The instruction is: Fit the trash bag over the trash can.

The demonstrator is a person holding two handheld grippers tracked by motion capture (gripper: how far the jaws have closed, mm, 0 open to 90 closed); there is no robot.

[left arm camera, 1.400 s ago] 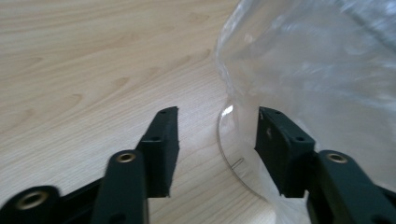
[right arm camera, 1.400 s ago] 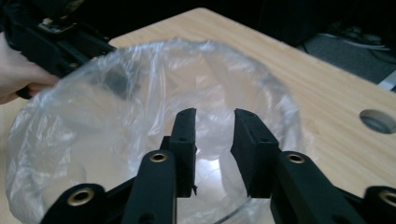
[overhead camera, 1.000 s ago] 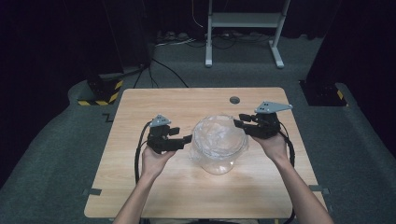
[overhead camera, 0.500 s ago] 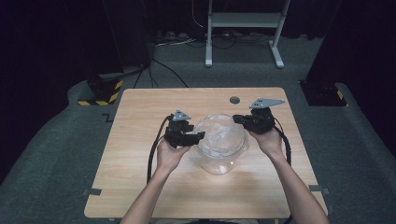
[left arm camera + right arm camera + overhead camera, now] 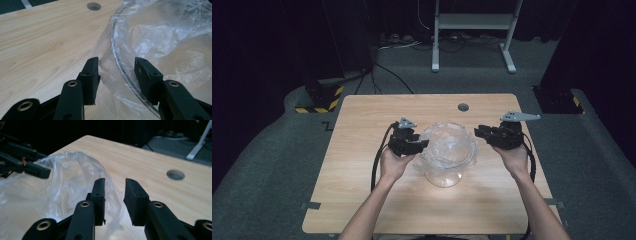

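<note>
A clear glass bowl lined with a thin transparent plastic bag is standing near the middle of the light wooden tabletop, with a person's two forearms coming in from the near edge on either side of it.

The left hand-held gripper is sitting at the bowl's left rim. In the left gripper view its jaws have just been closing, and they are straddling the rim: the wire-thin glass edge and the crumpled bag film are passing between the two black pads. One pad is touching a fold of the film on the outside of the bowl, while the other pad is standing inside the bowl with a gap between it and the glass, so the jaws are parted and are not pinching anything.

The right hand-held gripper is hovering just beside the bowl's right rim. In the right gripper view its jaws have just been opening, and the gap between the pads is showing bare wood. The raised bag film is lying beside and behind the left-hand pad, and whether it is touching that pad cannot be told; nothing is being held.

The round cable hole in the tabletop is lying well beyond the bowl, toward the far edge.
</note>
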